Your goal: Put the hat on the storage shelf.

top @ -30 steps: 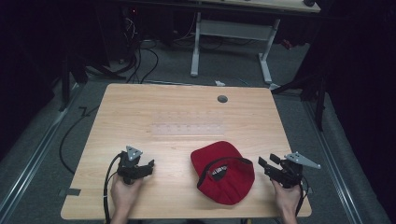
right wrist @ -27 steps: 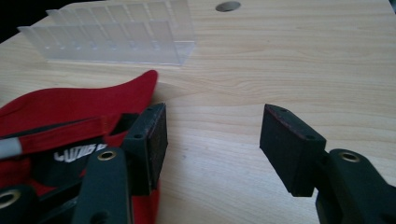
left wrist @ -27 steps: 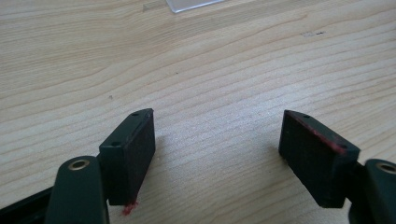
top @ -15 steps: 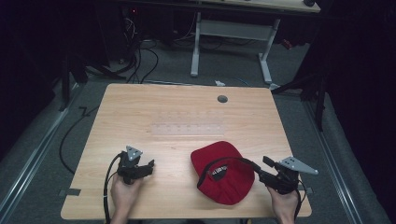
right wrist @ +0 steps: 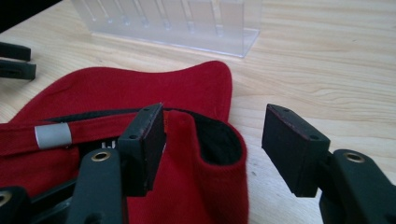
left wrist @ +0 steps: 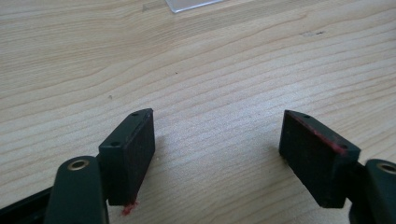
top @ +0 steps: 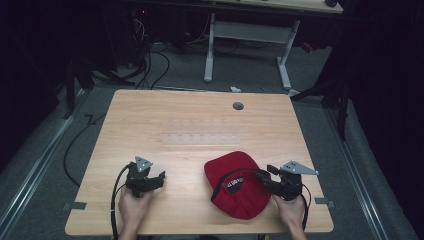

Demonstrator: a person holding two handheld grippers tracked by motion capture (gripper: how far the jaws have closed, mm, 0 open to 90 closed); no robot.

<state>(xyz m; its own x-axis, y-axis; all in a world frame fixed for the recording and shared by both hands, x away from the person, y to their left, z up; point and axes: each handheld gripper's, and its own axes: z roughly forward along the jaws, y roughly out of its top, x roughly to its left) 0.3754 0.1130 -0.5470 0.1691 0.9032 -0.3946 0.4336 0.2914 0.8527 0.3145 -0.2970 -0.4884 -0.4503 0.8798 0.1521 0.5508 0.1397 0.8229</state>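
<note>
Dark room; wooden table holds red cap; both grippers' fingers spread, grasping nothing.

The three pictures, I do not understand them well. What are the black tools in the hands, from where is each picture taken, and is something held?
A person stands at a wooden table and holds a hand tool with two black jaws in each hand. The high view looks down from above: the left gripper is at the left, the right gripper at the right. The other two pictures come from small cameras riding on the tools. On the table lie a red cap, upside down, and a clear plastic rack. The left gripper is open over bare wood. The right gripper is open too, with the cap's edge between its jaws, not clamped. Nothing is held yet.
</note>
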